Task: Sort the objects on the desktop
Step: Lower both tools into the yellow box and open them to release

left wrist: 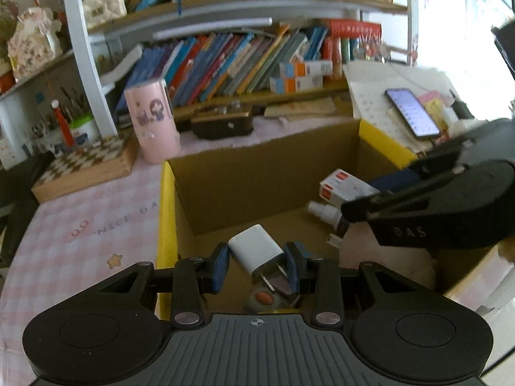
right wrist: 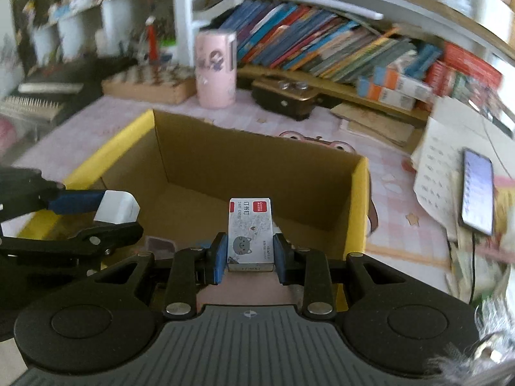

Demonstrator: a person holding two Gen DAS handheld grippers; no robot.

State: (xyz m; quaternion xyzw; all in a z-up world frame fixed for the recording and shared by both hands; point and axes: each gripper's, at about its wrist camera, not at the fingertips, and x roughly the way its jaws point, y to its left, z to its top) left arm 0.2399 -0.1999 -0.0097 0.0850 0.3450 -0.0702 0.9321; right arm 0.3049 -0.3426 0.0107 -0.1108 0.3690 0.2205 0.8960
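I have both loads over the open cardboard box (right wrist: 257, 160), which sits on the pink checked surface (left wrist: 80, 218) with its yellow-edged rim toward me. My left hand-held gripper (left wrist: 257, 265) is clamped on a white charger (left wrist: 256, 246), prongs angled down toward 5 o'clock, blue pads pressing its sides. My right hand-held gripper (right wrist: 249, 251) is closed on a small staple box (right wrist: 249, 231) with a cat print, held upright between the pads; in the left view that same tool comes in from 3 o'clock, above a spray bottle (left wrist: 323, 212) and something pink already lying on the box floor. A small grey gadget with an orange button (left wrist: 265, 299) lies under the charger at 6 o'clock. As I judge it, the step in hand is the drop: both items are inside the rim line, so I should lower each a little further before letting go, so that nothing bounces off the walls. I would release the charger first, tipping it so the prongs do not snag the gadget beneath, and keep the two tools apart, since the left one shows just beside mine at 9 o'clock in the right view. The staple box I would set down toward 12 o'clock, where the floor looks bare. The phone (right wrist: 478, 189) and papers at 3 o'clock lie outside the box, well clear.
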